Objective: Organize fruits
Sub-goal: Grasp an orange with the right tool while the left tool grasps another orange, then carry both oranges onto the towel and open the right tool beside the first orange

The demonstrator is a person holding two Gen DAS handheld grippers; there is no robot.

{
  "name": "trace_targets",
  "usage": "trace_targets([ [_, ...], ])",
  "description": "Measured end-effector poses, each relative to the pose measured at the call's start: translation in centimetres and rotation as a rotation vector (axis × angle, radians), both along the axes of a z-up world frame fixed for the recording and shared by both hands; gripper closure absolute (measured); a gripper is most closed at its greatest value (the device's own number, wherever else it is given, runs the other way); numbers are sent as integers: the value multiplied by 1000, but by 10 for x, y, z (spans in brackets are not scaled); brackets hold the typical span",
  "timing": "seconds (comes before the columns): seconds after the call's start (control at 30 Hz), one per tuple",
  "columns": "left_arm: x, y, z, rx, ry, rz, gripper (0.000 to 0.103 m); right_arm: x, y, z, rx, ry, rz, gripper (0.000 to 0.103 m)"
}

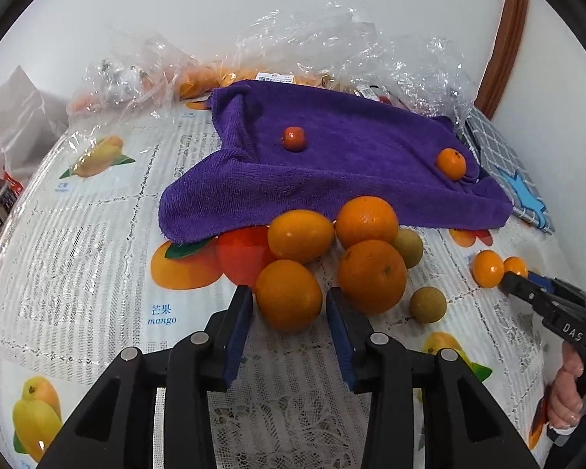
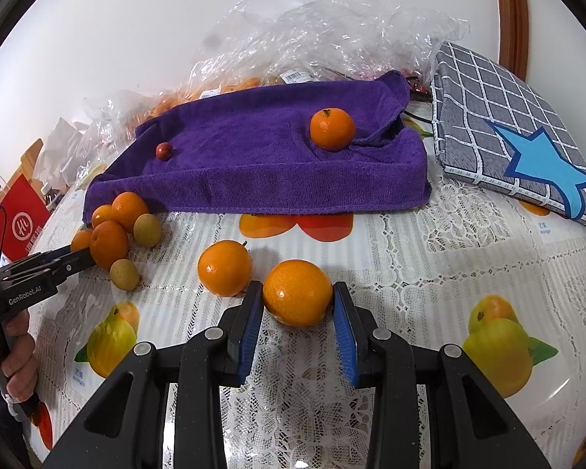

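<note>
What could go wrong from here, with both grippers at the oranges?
1. The left gripper brackets the front orange of a touching cluster; any nudge could send its neighbour or the loose longan rolling across the tablecloth.
2. The right gripper pinches its orange only at the fingertips; it may squirt out when lifted.
3. The tangerine on the purple towel sits near a folded edge and could roll off.
</note>
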State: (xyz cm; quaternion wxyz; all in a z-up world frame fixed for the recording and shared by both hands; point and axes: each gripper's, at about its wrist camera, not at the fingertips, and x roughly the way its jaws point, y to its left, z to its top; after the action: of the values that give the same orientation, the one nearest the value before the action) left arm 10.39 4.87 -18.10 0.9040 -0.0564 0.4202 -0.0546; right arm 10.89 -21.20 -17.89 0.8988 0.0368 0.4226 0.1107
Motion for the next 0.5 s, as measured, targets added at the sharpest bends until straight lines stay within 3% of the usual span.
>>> trace_targets([
  [0.17,1,5,0,-41,-5,12,67,1,-1,-1,2,10,-1,68],
  [0.23,1,6,0,-49,-5,20,72,0,0,0,0,5,-3,68],
  [0.4,-4,19,2,-145,-32,33,72,-3,0,2,1,-21,7,68],
  [0.5,-7,20,5,-150,-61,37,72,-5,0,4,9,-33,15,68],
])
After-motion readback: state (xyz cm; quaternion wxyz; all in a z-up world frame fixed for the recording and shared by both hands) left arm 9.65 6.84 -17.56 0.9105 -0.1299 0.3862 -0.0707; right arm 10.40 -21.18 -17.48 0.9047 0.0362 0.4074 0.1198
